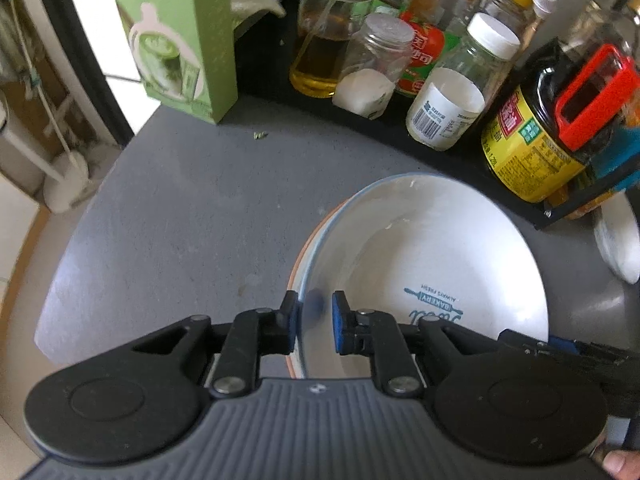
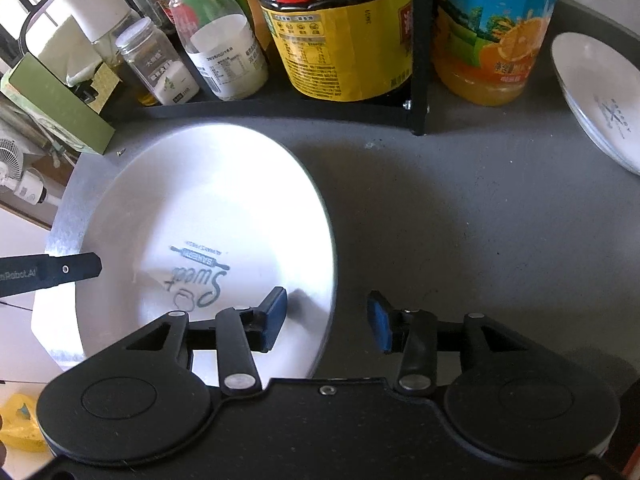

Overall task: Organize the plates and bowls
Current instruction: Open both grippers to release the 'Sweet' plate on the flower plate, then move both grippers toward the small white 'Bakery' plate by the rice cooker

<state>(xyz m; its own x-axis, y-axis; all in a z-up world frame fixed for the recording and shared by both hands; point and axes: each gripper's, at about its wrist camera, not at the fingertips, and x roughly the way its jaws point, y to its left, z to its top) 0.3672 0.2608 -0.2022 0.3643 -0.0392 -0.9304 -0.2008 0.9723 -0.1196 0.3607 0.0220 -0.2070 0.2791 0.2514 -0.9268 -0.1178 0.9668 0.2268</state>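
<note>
Left tongs pinch the near rim of the white bowl, whose underside plate is mostly hidden. Right tongs stand spread astride its right rim, not touching. Bare grey surface lies right, toward stacked plates cut off at the edge.

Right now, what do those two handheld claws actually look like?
Both are black plastic: two round hubs, linked metal-pinned arms, and fingers with blue pads. The left claw has a grey ribbed body; the right claw has a plain black one. White lettering marks the left claw's side.
</note>
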